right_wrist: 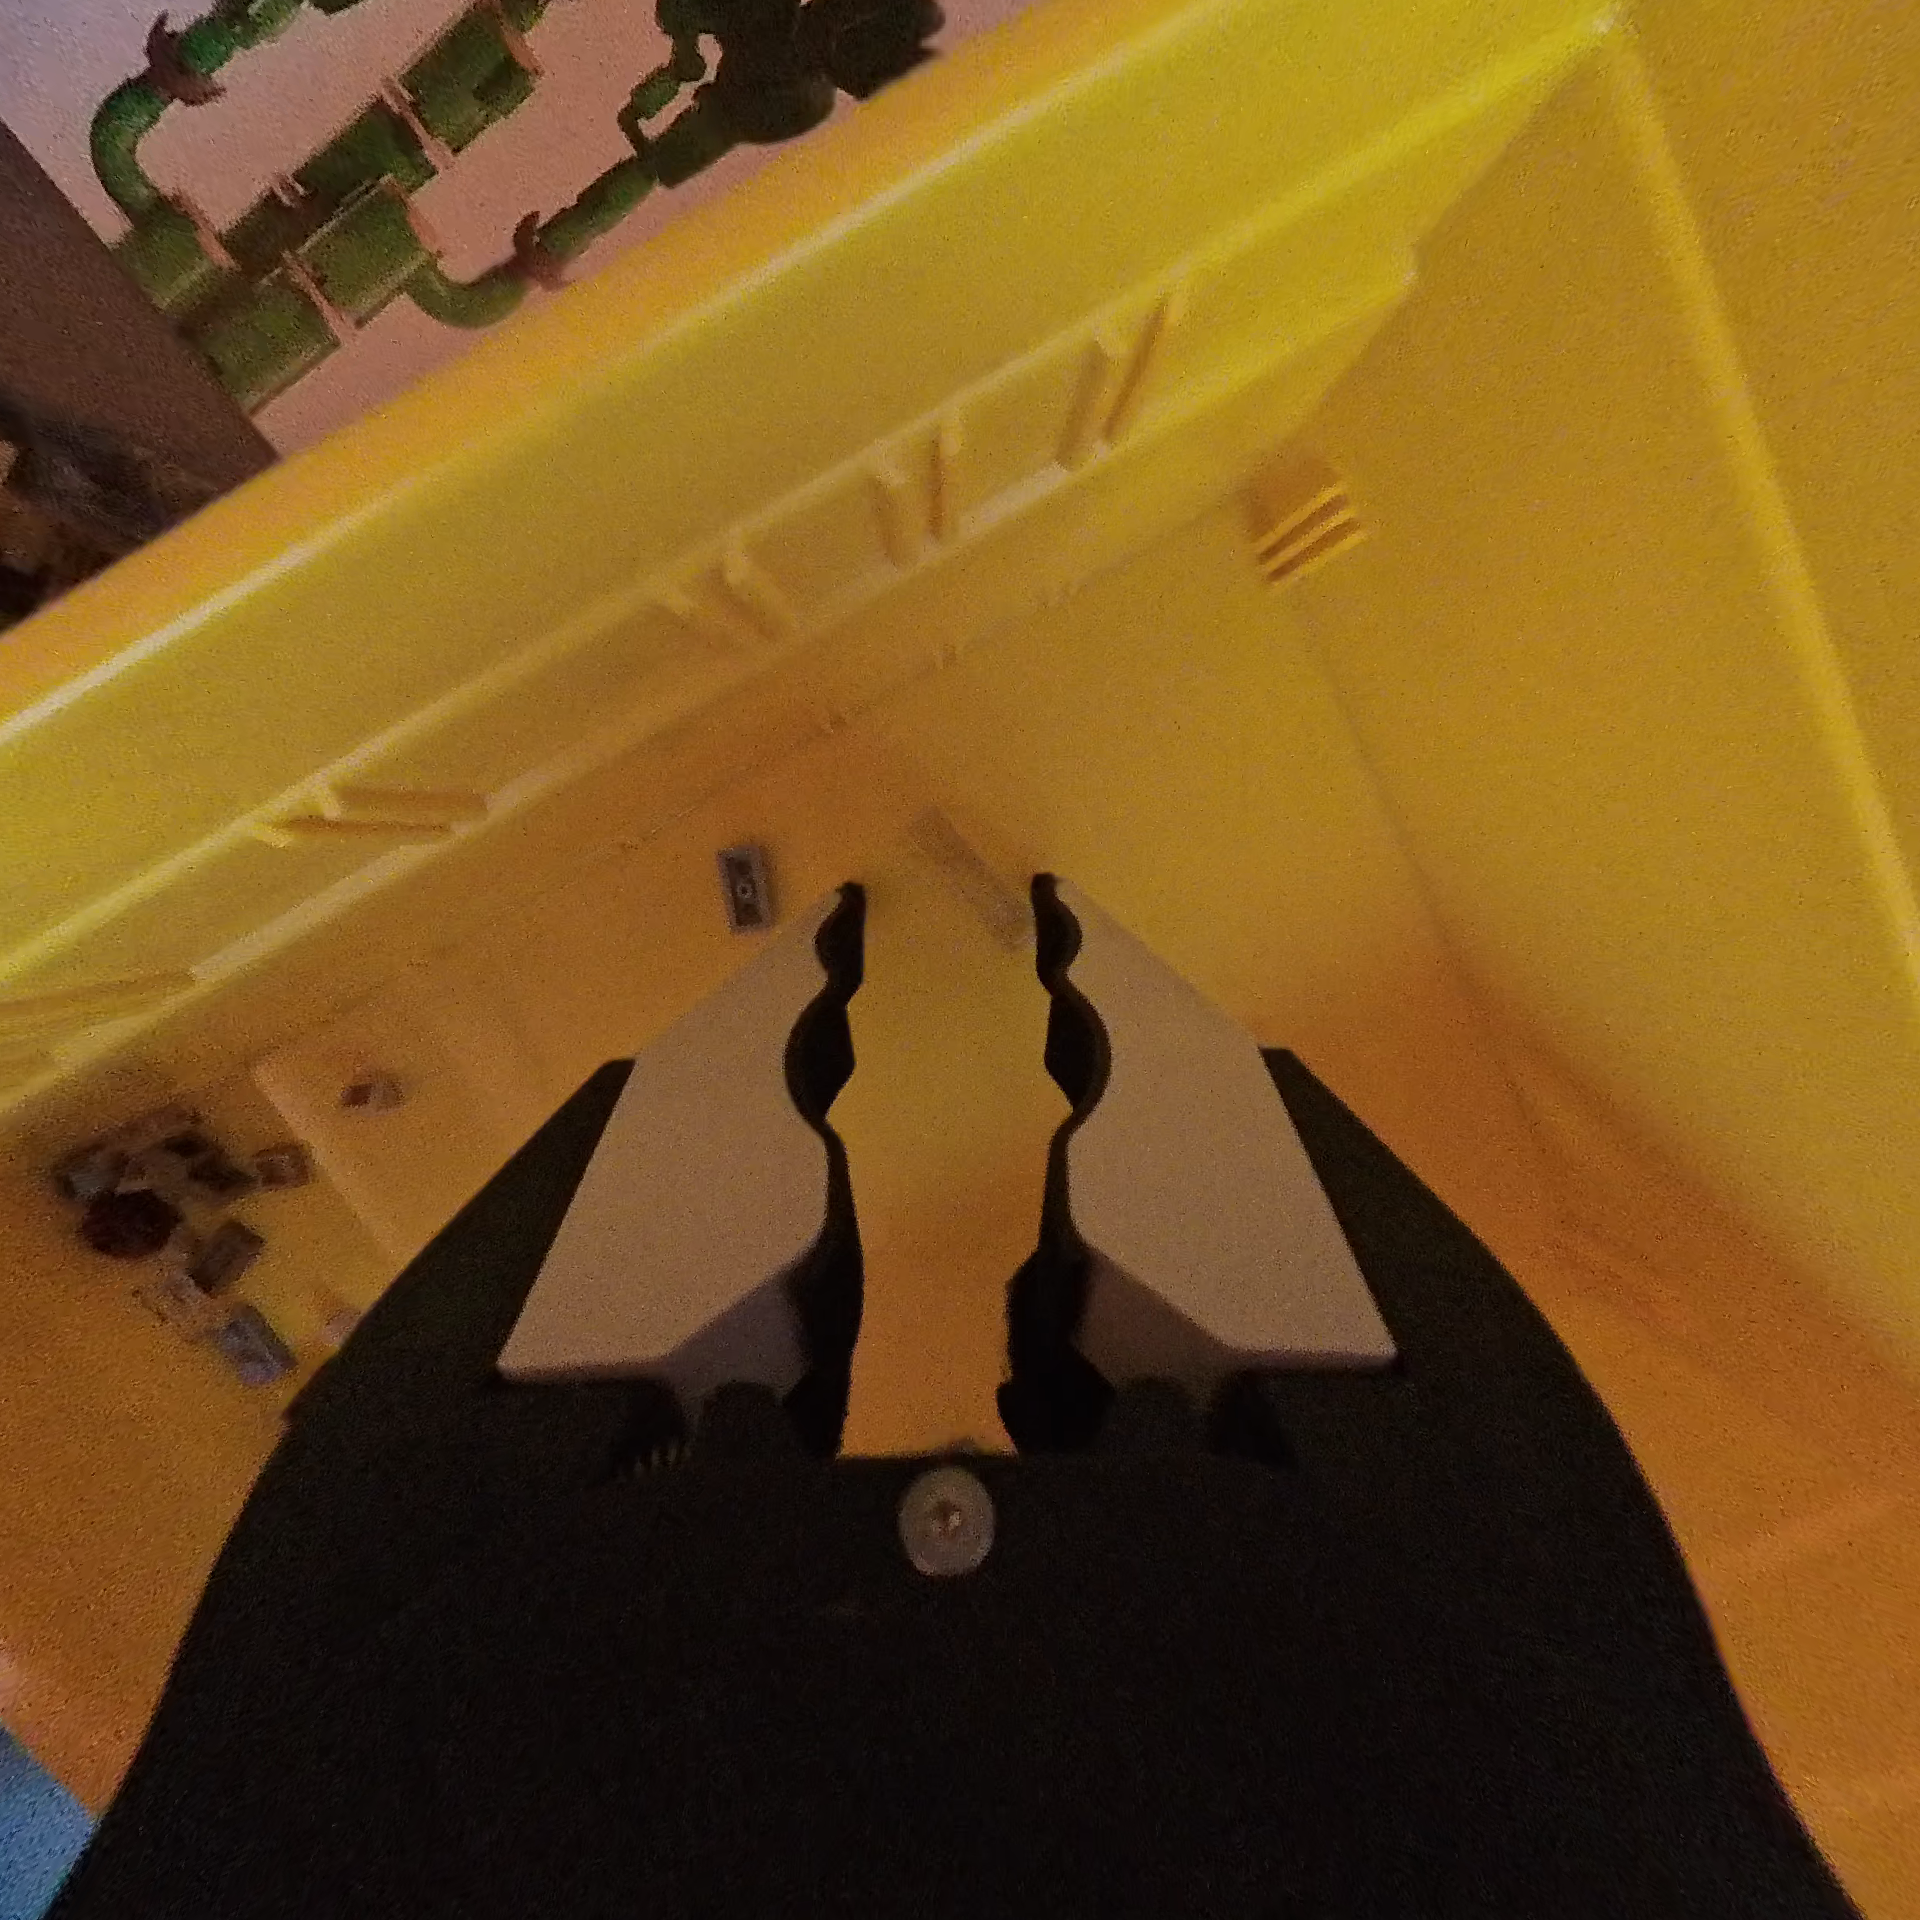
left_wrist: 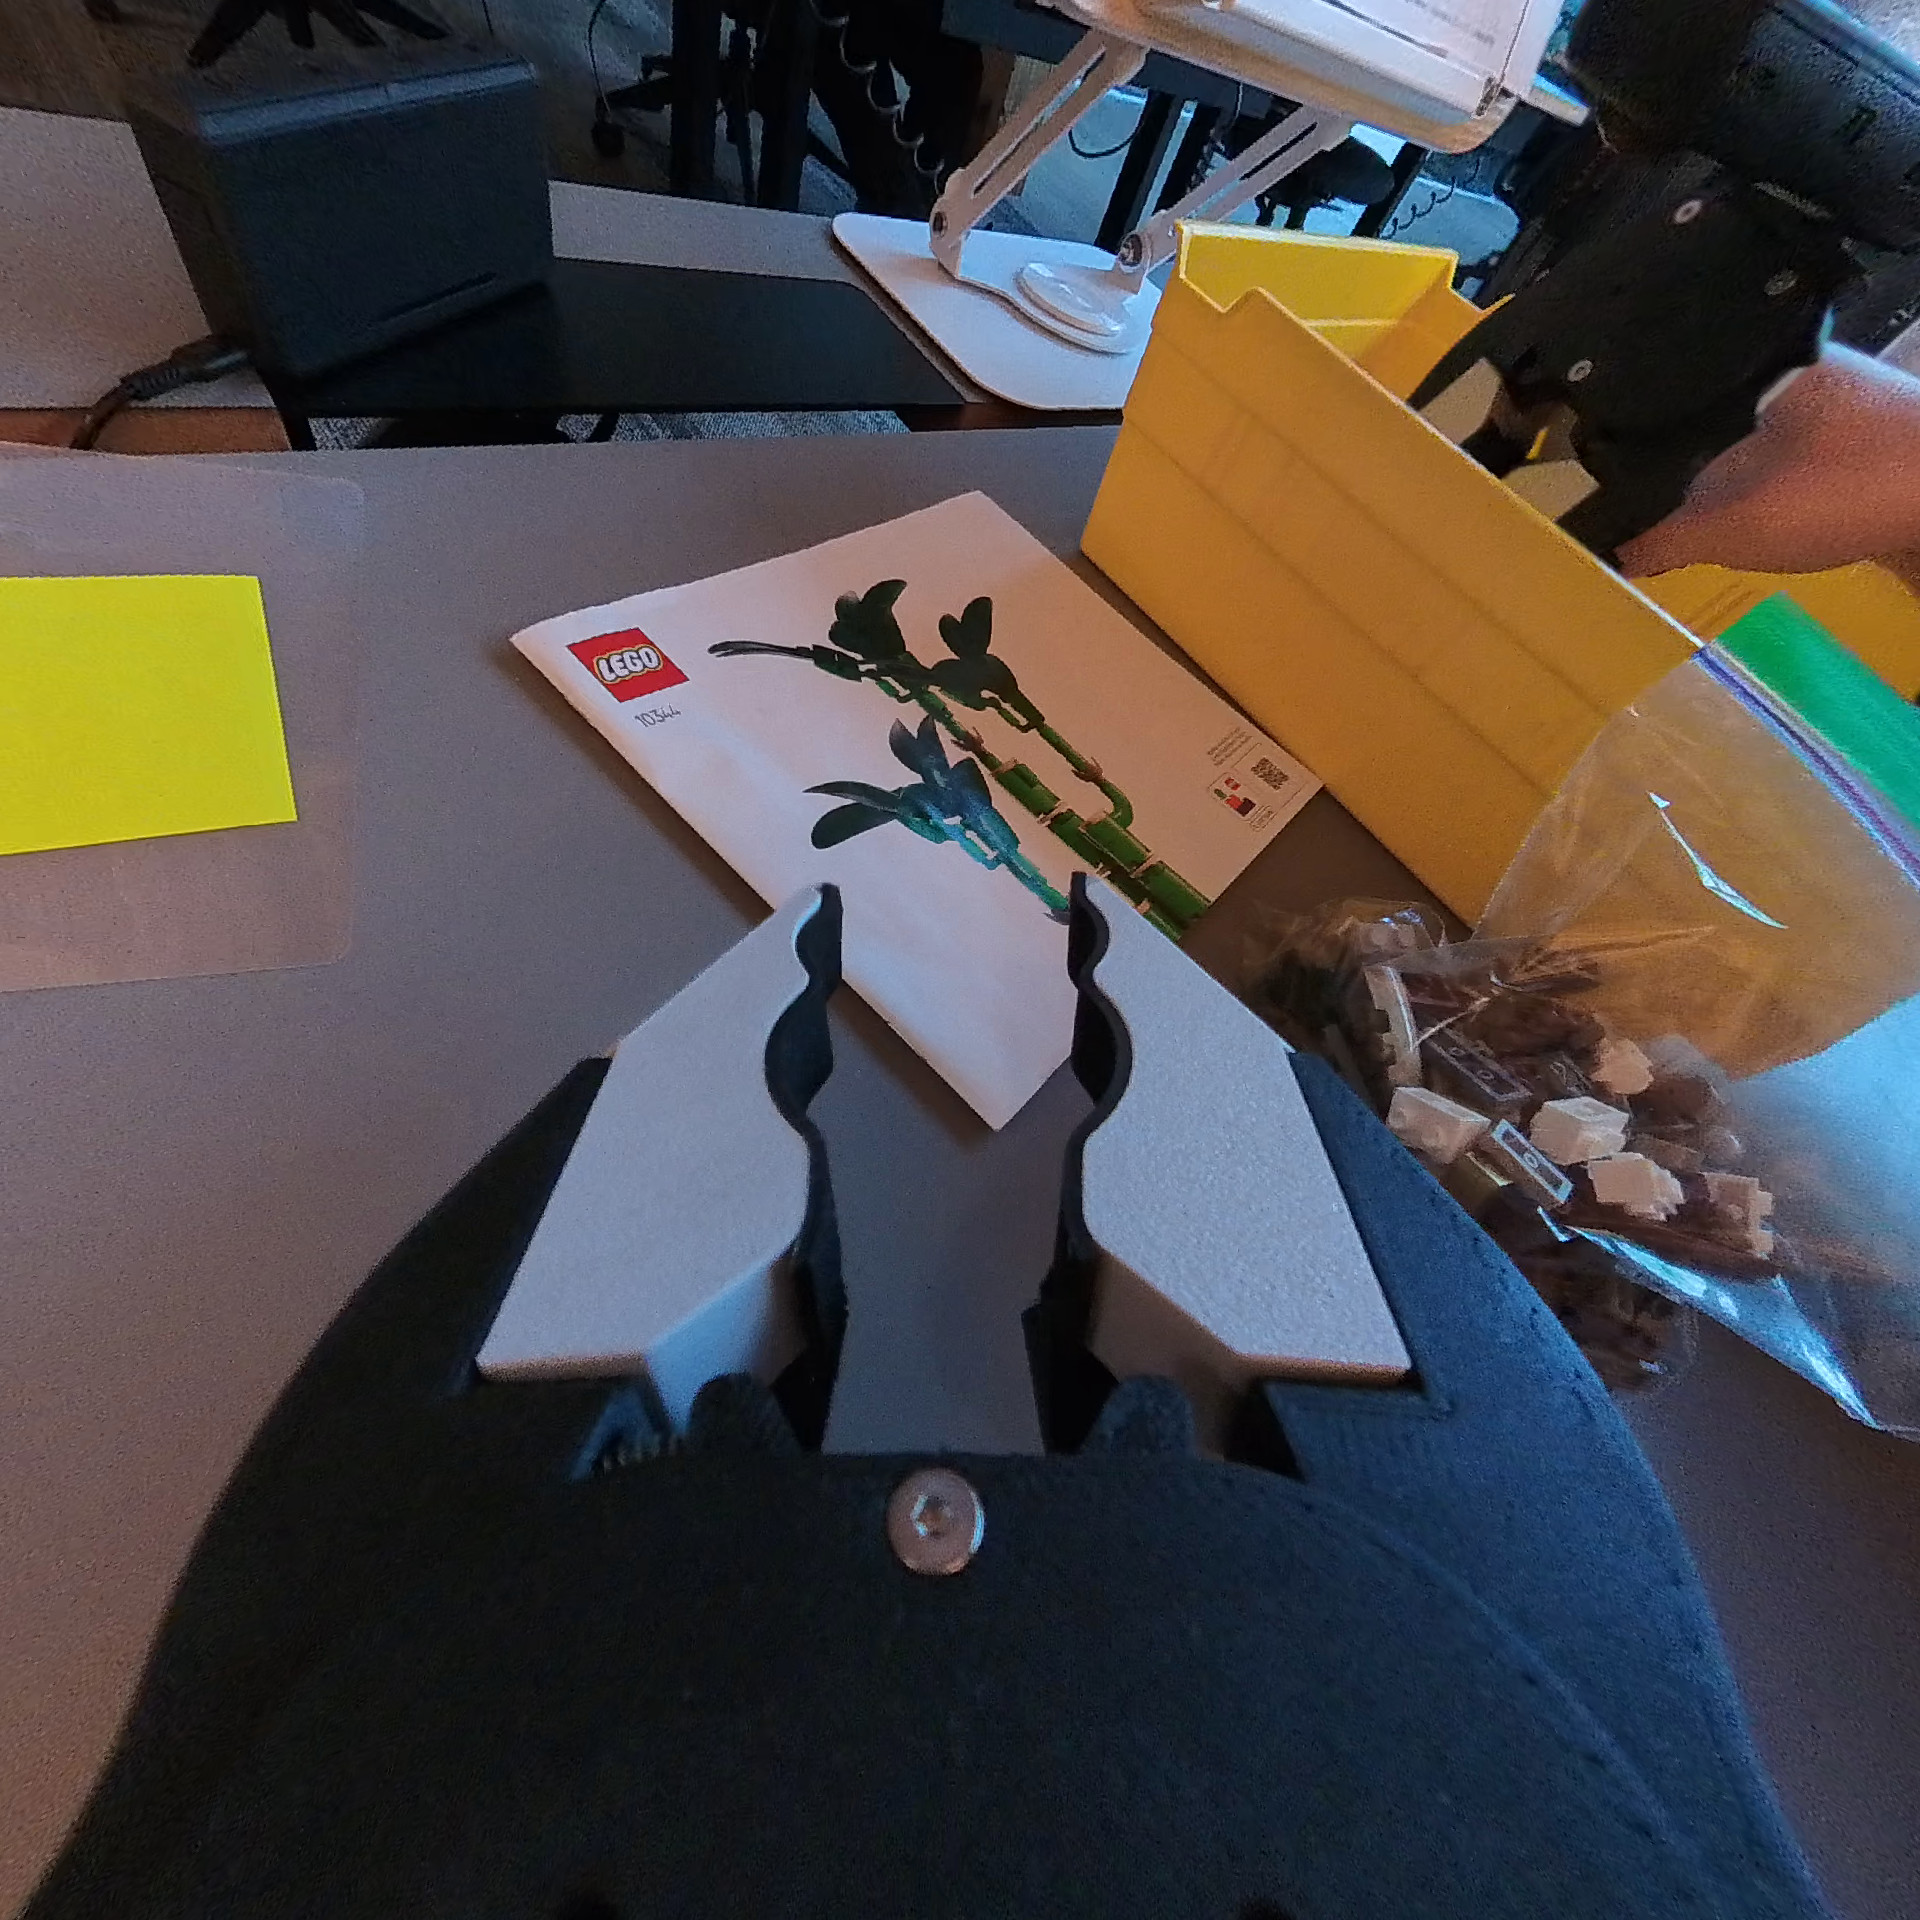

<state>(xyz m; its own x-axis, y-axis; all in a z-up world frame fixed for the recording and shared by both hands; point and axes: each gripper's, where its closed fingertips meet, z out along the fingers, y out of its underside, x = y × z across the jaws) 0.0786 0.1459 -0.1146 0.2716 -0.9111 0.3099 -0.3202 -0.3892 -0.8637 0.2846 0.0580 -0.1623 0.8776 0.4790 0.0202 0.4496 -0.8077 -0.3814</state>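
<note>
Grey-brown tabletop below, dim office furniture beyond.

Left wrist view, near to far: left gripper hovering over the table, fingers apart by a moderate gap, holding nothing. Just under and ahead of the fingertips, a white instruction booklet with a green plant printed on its cover, lying flat. Right of the fingers, a clear plastic bag of small brown and white bricks, resting on the table. Left of the fingers, well apart, a yellow sheet under a clear sleeve. Farther ahead and right, a yellow bin, its long wall facing the fingers; right gripper reaching down into it, held by a hand. Beyond, a white stand and a dark box.

Right wrist view only: inside of the bin. Right gripper, fingers apart and empty, pointing at the bin floor. Just left of the left fingertip, a small grey piece; farther left, a blurred cluster of small bricks behind a low divider. Past the bin wall, a strip of booklet.
</note>
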